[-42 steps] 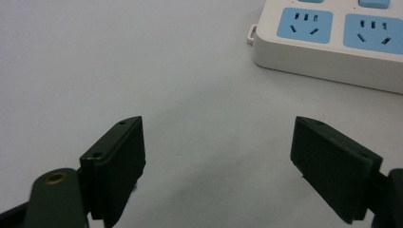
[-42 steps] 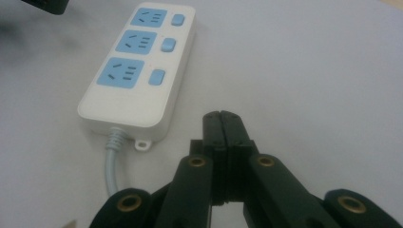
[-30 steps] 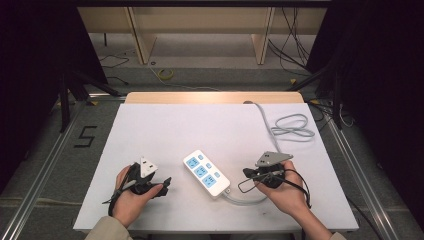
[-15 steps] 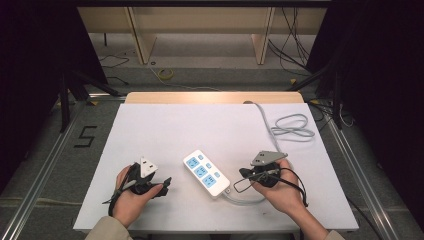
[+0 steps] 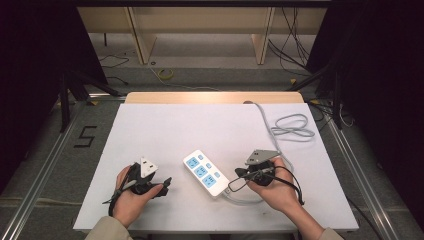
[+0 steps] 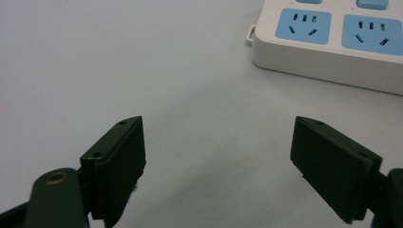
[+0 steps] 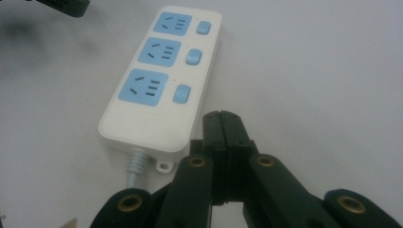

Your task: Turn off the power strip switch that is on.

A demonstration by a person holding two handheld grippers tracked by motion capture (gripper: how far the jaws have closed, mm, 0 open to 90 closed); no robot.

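A white power strip (image 5: 206,172) with three blue sockets and blue switches lies slantwise near the table's front middle. My left gripper (image 5: 165,182) rests on the table to its left, jaws wide open with bare tabletop between them (image 6: 218,161); the strip (image 6: 332,42) lies ahead and to the right in the left gripper view. My right gripper (image 5: 237,173) sits just right of the strip's cable end. Its jaws are shut with nothing between them (image 7: 222,118), the tips just short of the strip (image 7: 161,80).
The strip's grey cable (image 5: 292,125) runs behind my right hand and coils at the table's far right. The white table (image 5: 200,125) ends at a wooden strip at the back. Dark stands and floor cables surround it.
My right gripper has edged slightly left toward the strip's cable end. The left gripper and the strip have stayed put.
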